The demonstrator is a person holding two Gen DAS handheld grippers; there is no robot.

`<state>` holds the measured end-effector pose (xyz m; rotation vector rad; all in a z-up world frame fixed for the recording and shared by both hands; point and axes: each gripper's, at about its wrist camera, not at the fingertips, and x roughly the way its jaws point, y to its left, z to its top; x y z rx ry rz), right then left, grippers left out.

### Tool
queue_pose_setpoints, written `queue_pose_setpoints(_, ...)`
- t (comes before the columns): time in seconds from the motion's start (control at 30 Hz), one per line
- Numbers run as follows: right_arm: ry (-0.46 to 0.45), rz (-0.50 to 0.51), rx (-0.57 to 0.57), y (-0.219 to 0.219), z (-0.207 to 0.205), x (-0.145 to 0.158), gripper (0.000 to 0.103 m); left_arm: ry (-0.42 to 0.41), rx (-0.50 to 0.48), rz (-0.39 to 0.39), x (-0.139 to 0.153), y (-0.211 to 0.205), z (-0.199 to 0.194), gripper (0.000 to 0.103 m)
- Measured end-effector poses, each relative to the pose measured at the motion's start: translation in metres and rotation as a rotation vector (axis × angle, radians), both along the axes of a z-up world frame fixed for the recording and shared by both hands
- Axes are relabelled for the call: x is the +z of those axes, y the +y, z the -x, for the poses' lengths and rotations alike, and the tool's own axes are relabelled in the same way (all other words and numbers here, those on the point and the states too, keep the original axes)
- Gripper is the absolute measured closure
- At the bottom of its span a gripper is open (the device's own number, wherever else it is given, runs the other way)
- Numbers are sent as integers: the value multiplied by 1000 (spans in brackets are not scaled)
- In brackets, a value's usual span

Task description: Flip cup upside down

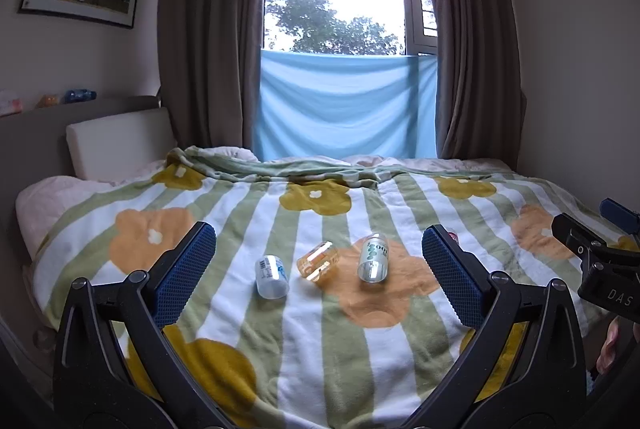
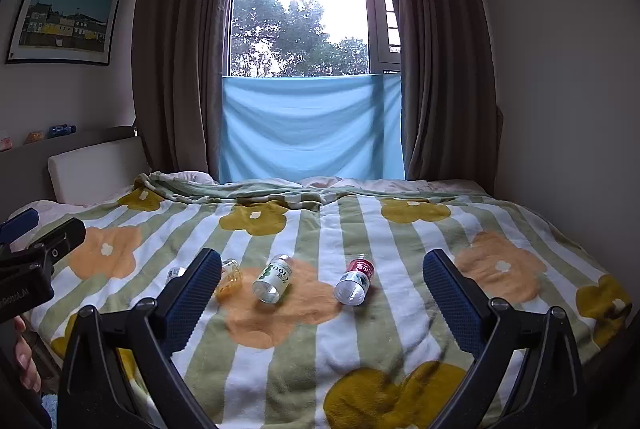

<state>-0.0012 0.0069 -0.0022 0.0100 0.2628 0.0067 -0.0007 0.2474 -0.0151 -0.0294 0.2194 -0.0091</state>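
Several small glass cups lie on their sides on the striped flower blanket [image 1: 320, 341]. In the left wrist view I see a white-and-blue printed cup [image 1: 272, 276], an amber cup [image 1: 318, 261] and a green-printed cup [image 1: 373, 258]. The right wrist view shows the green-printed cup [image 2: 273, 279], a red-printed cup [image 2: 355, 281], the amber cup [image 2: 229, 278] and part of the white cup [image 2: 176, 274]. My left gripper [image 1: 318, 269] is open and empty, short of the cups. My right gripper [image 2: 322, 285] is open and empty, short of the cups.
The bed fills the room's width, with a cream headboard pad [image 1: 120, 141] at the left and curtains with a blue cloth [image 1: 344, 105] over the window behind. Walls stand close on both sides. Each gripper appears at the edge of the other's view.
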Motion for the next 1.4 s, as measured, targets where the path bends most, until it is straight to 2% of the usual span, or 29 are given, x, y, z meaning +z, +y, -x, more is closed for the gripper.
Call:
queue_pose_setpoints(0.2,-1,1,0,1,0,0,2,-8,4,-28,-2,-4,2,0)
queue_pose_setpoints(0.37,-2,6,-3,7,2,-2,2,-17,22,-27,0,-5,4,0)
queue_pose_setpoints(0.73,2,1,-9,3,1,-2,2,-10,-11,1,-1,-1,2,0)
queue_pose_setpoints(1.4,2,2,-13,-1,0,4,2,-16,-15,-4,-3,-2,2,0)
